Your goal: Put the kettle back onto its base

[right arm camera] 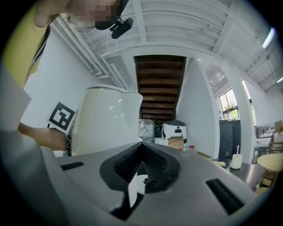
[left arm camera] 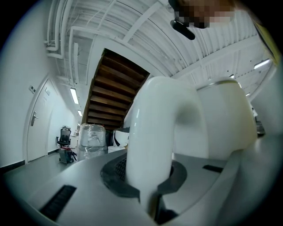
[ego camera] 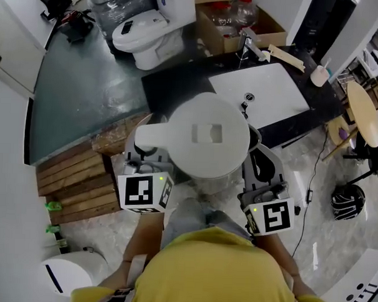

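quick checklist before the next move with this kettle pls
1. Grip: ok. The left gripper is shut on the handle of the kettle.
2. Kettle upright: ok. The head view looks straight down on its lid.
3. Lid closed: ok, it looks flush from above.
4. Right gripper: ok. Its jaws are together with nothing between them, and the kettle stands to its left.
5. Base located: cannot tell. No base shows in any view.
6. Path ahead: cannot tell. The black counter and the white sink lie beyond the kettle, which hides whatever is under it.
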